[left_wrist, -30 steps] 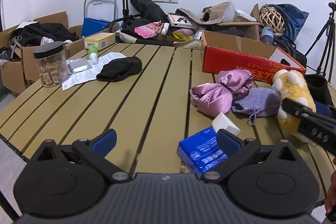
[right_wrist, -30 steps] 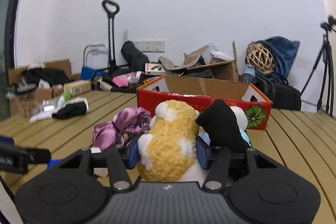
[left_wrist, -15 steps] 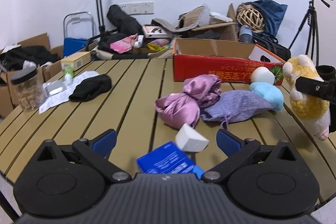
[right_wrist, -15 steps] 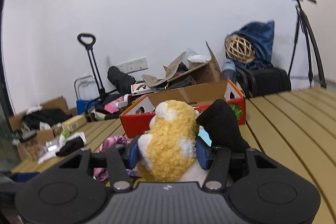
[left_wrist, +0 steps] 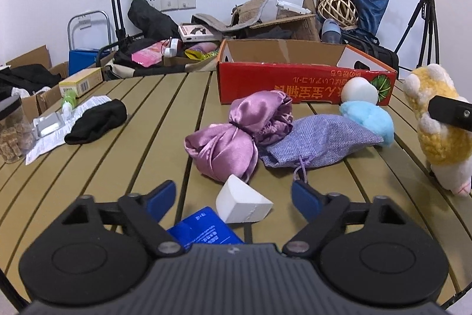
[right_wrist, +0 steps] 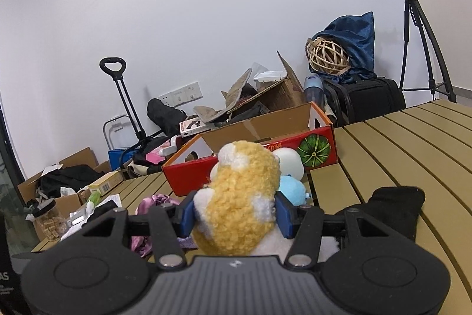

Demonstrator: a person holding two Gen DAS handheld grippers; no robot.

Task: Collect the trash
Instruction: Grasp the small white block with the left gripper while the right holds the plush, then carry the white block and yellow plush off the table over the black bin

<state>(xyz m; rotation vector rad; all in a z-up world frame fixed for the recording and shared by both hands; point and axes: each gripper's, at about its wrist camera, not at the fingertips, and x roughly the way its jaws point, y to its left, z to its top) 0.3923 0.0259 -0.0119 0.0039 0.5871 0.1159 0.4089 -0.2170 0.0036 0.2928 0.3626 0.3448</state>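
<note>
Left gripper (left_wrist: 233, 192) stands apart, jaws just been closing, low centre of frame; the white foam wedge (left_wrist: 240, 204) lies between them untouched on the slatted tan table (left_wrist: 118, 161), a blue packet (left_wrist: 203, 233) beside it. Right gripper (right_wrist: 234, 213) is clamped on the yellow-and-white plush toy (right_wrist: 240, 197), centre frame.

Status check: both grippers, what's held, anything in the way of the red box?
Right gripper shut on yellow plush toy. Left gripper open, jaws just closing around white wedge, not gripping. Red box ahead; white and blue plush against it.
</note>
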